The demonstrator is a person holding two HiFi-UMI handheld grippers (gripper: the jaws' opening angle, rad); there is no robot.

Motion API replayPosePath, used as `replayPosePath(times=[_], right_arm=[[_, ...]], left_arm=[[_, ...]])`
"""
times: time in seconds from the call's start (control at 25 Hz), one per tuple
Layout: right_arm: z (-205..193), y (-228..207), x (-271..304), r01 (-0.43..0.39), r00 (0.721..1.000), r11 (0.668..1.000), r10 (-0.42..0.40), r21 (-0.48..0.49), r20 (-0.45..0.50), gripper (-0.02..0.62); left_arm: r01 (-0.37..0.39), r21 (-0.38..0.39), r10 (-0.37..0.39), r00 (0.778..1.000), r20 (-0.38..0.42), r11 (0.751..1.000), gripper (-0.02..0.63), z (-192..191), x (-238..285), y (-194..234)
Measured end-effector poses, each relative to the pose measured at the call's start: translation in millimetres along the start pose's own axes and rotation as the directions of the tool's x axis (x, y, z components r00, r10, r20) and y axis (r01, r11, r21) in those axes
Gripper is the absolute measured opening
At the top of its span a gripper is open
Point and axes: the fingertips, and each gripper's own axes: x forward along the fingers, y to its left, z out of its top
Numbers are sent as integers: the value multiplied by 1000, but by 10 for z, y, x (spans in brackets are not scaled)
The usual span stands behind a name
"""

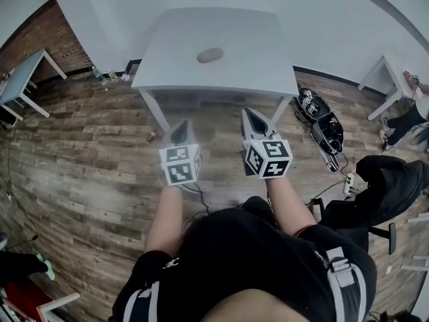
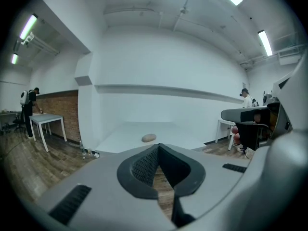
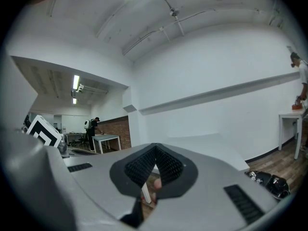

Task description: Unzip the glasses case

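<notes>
Left tongs [image 1: 186, 124], right tongs [image 1: 248, 113] pressed together, empty; glasses case [image 1: 210, 55] well ahead on table [image 1: 167, 52]

The left gripper [image 2: 158, 146] is pointing across the room with its ribbed jaws pressed together at the tips, nothing sitting between them. Through the narrow gap below the tips, wooden floor [image 2: 29, 162] is showing. Just above and ahead of the tips, the glasses case [image 2: 149, 138] is lying on a white table [image 2: 120, 136], small and oval, well apart from the claw. Far off to the claw's left, a person [image 2: 29, 105] is standing at a small table [image 2: 48, 121] beside a brick wall [image 2: 60, 110]. Far off to its right, another person [image 2: 247, 99] is standing. Strip lights [image 2: 264, 42] are glowing overhead.
</notes>
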Motion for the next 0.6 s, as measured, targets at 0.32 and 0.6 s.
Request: replayPosePath(times=[0.32,0.6], right_arm=[[-90,249,384,0,1000,1000,-1,-12,-27,5],[-154,6,906,13,999,1000,-12,12,-32,5]], left_arm=[[8,-29,-7,1000,15,1000,3,-16,99,478],[-4,25,4,1000,-23,1000,3,-2,557,646]])
